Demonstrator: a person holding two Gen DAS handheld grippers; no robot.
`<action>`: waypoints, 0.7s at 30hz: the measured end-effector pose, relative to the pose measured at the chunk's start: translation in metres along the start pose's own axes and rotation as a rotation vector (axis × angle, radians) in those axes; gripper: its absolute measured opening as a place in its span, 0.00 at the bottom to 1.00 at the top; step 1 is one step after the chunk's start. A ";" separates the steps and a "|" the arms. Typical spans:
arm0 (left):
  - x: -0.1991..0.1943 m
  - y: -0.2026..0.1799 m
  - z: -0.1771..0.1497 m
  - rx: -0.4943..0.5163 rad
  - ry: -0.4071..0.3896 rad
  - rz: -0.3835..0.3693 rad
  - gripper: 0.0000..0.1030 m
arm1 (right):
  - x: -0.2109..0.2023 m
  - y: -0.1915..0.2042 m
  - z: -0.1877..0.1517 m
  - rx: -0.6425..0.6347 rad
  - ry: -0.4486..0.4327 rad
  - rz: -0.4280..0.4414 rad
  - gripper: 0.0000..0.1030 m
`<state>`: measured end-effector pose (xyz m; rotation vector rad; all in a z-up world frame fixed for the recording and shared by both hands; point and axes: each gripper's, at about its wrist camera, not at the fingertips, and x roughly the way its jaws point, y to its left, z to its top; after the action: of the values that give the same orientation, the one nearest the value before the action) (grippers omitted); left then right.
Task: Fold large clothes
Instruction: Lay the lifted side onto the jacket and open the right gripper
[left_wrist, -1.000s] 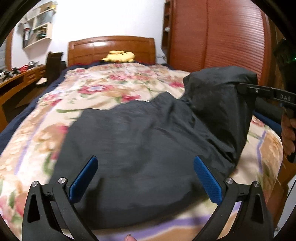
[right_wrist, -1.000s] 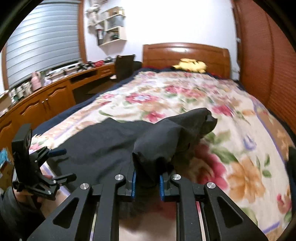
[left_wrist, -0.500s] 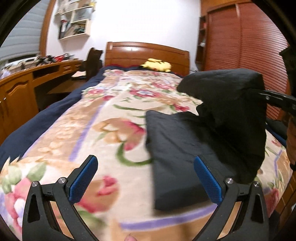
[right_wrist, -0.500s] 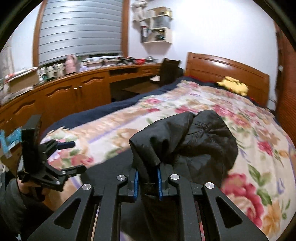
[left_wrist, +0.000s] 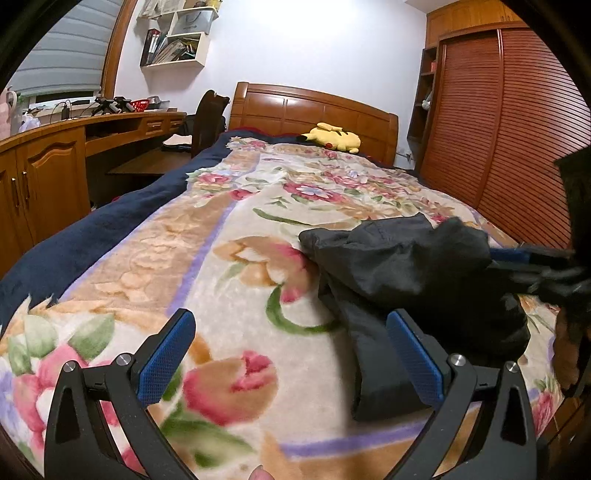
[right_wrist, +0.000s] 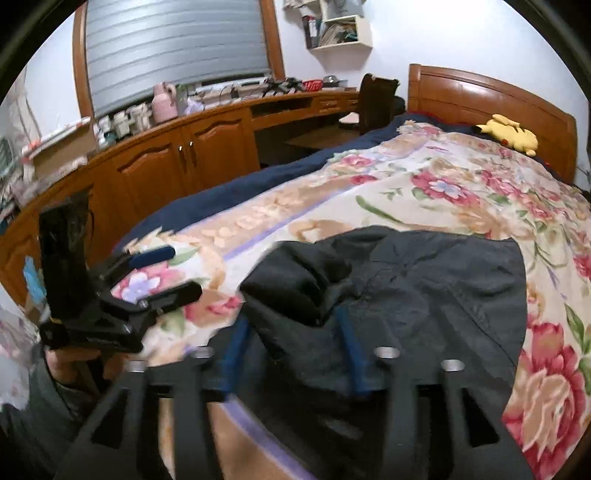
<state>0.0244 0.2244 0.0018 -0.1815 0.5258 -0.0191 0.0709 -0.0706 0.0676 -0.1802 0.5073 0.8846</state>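
- The dark garment (right_wrist: 424, 280) lies bunched on the bed's floral blanket (left_wrist: 229, 236), near the foot end; in the left wrist view it sits at about 3 o'clock, in the right wrist view it fills the centre and lower middle.
- One part of it is heaped in a rumpled fold on top of a flatter layer, with creases running across the cloth.
- The right gripper (right_wrist: 291, 350) has just been opening: its blue pads stand apart, with a hump of the garment between them, and they no longer pinch it. The view here is blurred.
- The left gripper (left_wrist: 291, 358) is wide open and holds nothing; below it lies the blanket, with the garment's near edge by its right finger (left_wrist: 413, 354).
- In the right wrist view the left gripper shows at 9 o'clock, held in a hand (right_wrist: 70, 362), above the blanket's corner.
- A yellow plush toy (left_wrist: 332, 138) rests at 12 o'clock, against the wooden headboard (left_wrist: 314, 107).
- A wooden worktop (right_wrist: 221, 107) with cupboards runs along the wall at 10 o'clock.
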 end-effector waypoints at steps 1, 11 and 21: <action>-0.001 0.000 0.000 -0.001 -0.001 -0.001 1.00 | -0.007 0.000 0.002 -0.005 -0.018 -0.008 0.65; -0.017 -0.007 -0.001 -0.005 -0.048 -0.007 1.00 | -0.033 -0.025 -0.031 -0.004 -0.063 -0.237 0.65; -0.021 -0.008 -0.003 0.002 -0.057 -0.001 1.00 | 0.041 -0.016 -0.059 -0.048 0.065 -0.117 0.65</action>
<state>0.0052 0.2176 0.0111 -0.1803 0.4690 -0.0150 0.0843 -0.0731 -0.0046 -0.2811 0.5310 0.7785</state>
